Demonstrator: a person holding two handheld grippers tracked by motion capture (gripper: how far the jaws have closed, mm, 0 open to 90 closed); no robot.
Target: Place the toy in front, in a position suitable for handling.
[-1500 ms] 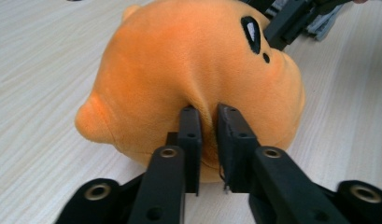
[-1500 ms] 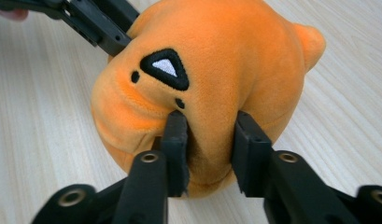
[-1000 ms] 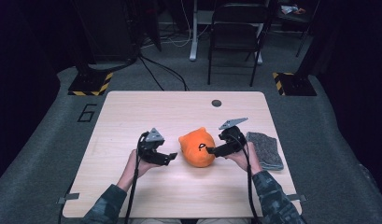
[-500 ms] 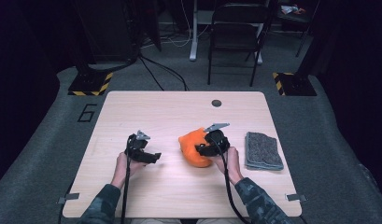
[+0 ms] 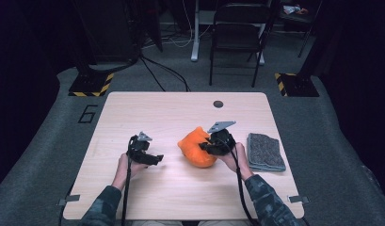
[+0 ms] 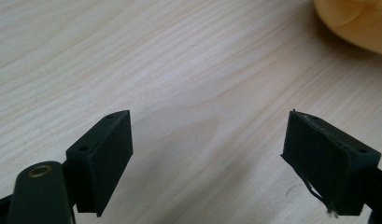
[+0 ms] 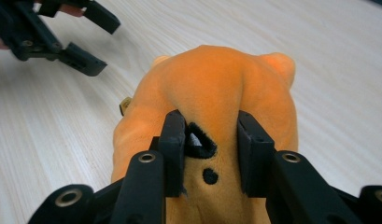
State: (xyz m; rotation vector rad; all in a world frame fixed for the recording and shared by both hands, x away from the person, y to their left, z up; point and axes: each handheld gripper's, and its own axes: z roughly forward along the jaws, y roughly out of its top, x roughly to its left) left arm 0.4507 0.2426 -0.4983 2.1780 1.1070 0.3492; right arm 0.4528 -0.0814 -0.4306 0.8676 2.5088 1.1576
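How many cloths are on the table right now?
1: a folded grey cloth lies near the table's right edge, beside the orange plush toy. Nothing suggests another is hidden.

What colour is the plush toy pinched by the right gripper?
The plush toy is orange with small black stitched marks between the jaws, clearest in the right gripper view.

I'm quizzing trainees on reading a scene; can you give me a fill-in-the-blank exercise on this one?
1. The right gripper has pinched a fold of the ____ plush toy.
2. The left gripper holds its jaws ____ over the bare table.
3. The folded grey cloth lies to the ____ of the toy in the high view.

Missing words: orange; open; right
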